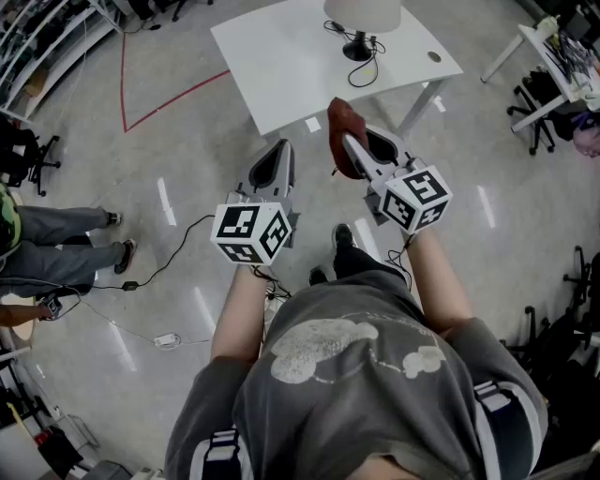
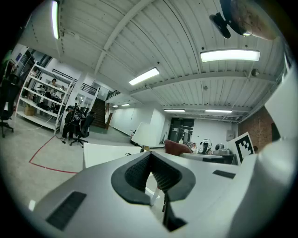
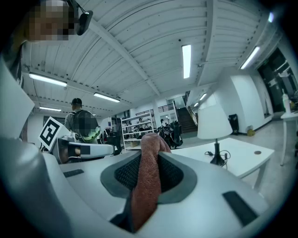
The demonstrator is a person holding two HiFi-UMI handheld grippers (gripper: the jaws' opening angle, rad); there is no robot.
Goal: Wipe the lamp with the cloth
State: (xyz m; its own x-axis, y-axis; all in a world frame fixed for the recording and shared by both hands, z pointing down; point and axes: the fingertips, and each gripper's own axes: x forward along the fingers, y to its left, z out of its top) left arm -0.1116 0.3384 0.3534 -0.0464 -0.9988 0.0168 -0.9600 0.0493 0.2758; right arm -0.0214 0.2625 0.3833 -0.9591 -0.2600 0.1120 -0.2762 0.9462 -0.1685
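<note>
A: Right tool [image 1: 361,155] clamped on the reddish-brown cloth [image 1: 337,127]. Left tool [image 1: 272,173] jaws together, nothing between. Table lamp [image 1: 362,21] stands at the tabletop's [image 1: 281,66] far edge, well apart from us.

B: Risk as we judge it: our wipe tips it, or we snag its cord [image 1: 373,67]. Shade top cut off overhead.

Bright ceiling strip-lights, fisheye-warped edges

White table [image 1: 281,66], a white-shaded, black-based lamp [image 1: 362,19] near its far edge.
</note>
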